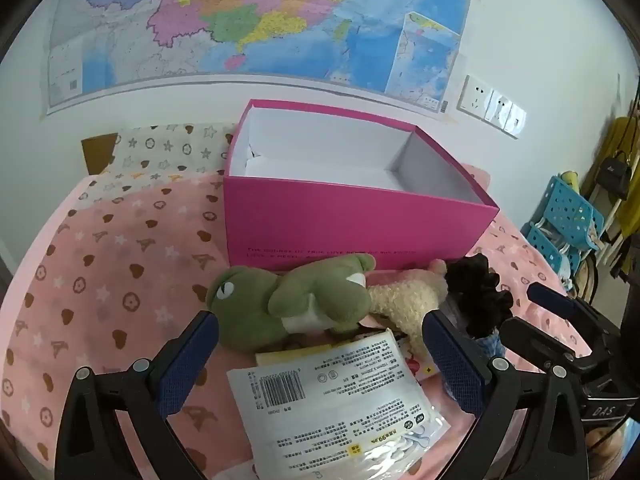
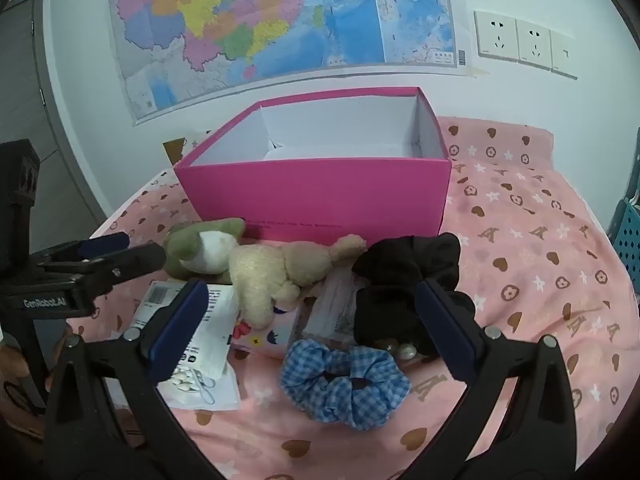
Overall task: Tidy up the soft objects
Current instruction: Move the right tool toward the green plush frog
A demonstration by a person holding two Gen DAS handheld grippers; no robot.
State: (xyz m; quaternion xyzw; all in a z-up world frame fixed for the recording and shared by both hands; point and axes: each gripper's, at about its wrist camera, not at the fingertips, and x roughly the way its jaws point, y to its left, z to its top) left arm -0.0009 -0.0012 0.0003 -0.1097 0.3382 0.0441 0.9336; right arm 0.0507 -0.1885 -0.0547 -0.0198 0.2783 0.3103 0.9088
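An open pink box (image 1: 352, 216) (image 2: 320, 196) with a white empty inside stands on the bed. In front of it lie a green frog plush (image 1: 288, 304) (image 2: 192, 252), a cream plush (image 1: 404, 300) (image 2: 272, 276), a black scrunchie (image 1: 480, 296) (image 2: 404, 280) and a blue checked scrunchie (image 2: 344, 380). A white plastic packet (image 1: 332, 400) (image 2: 200, 344) lies nearest. My left gripper (image 1: 320, 340) is open, its fingers either side of the frog and packet. My right gripper (image 2: 312, 312) is open above the scrunchies. The left gripper also shows in the right wrist view (image 2: 124, 250).
A pink patterned blanket (image 1: 100, 280) (image 2: 540, 280) covers the bed. A small pink printed pack (image 2: 272, 332) lies under the cream plush. A map and sockets (image 2: 516, 40) hang on the wall behind. Blue perforated crates (image 1: 568, 220) stand right of the bed.
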